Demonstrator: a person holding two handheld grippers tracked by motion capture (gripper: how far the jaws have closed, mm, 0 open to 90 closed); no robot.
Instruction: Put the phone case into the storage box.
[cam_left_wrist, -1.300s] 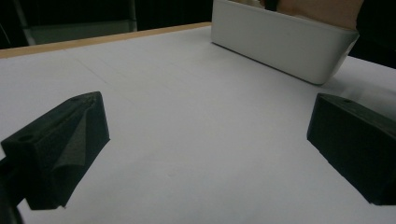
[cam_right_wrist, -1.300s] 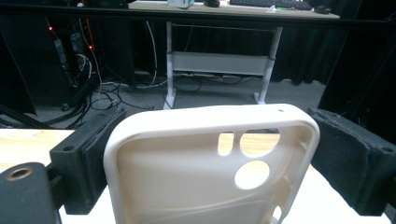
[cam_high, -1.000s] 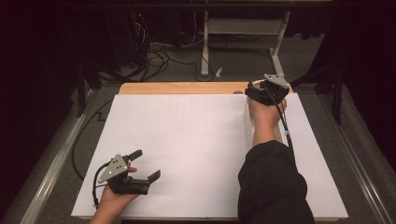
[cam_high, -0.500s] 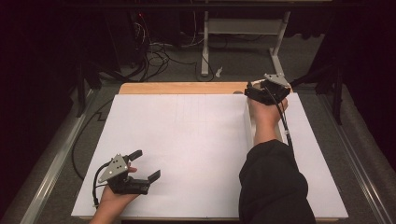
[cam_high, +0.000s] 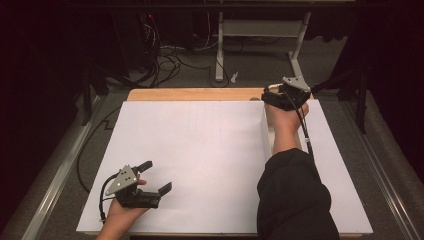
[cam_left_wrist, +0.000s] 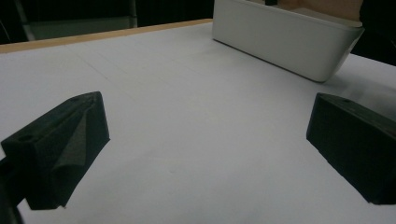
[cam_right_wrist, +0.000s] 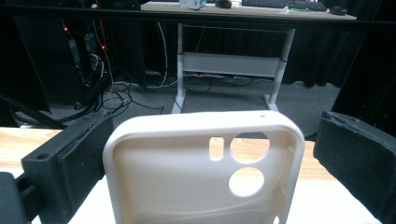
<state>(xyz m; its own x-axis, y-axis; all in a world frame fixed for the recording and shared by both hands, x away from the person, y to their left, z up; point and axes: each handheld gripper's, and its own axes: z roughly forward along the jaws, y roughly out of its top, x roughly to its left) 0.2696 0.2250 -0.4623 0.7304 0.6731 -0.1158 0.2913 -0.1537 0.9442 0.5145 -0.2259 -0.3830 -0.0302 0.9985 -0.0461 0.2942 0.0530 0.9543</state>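
Standing upright between the right tongs, a white phone case has its bottom cut off at frame bottom; jaws have just been opening, gaps on both sides. Left tongs, lower left on the white tabletop, sit apart, holding nothing.

This looks like a lab: behind the white table hang dark curtains, loose cables lie on grey carpet, and a desk carries keyboards.
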